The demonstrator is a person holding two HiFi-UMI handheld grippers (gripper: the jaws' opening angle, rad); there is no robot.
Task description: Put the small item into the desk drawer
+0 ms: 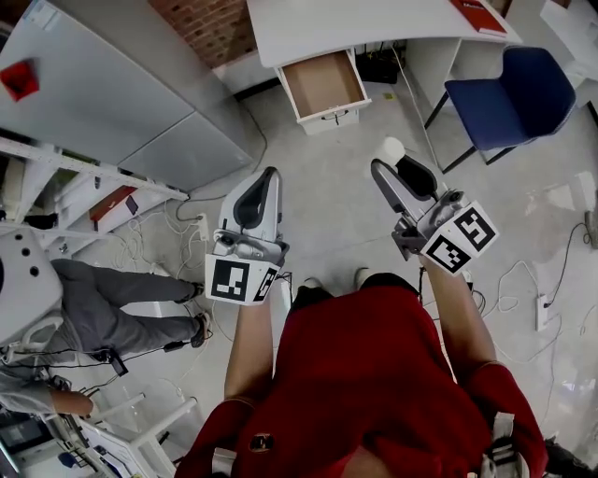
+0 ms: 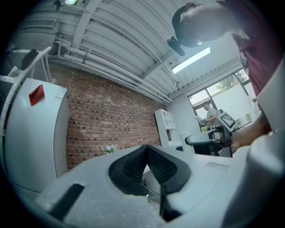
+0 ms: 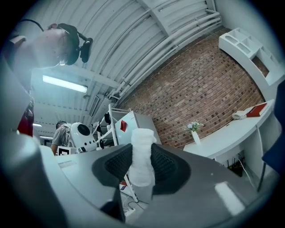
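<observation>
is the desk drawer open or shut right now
Open: the drawer is pulled out from under the white desk, and its brown bottom shows with nothing in it.

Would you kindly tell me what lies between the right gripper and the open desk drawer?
Only bare floor, as the head view shows; the right gripper, shut on the small white item, is short of the drawer.

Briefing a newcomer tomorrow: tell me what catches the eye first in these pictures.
The right gripper grips a small white item between its jaws, right of centre in the head view. Ahead of it, the desk drawer stands open and empty, with a blue chair to its right.
</observation>
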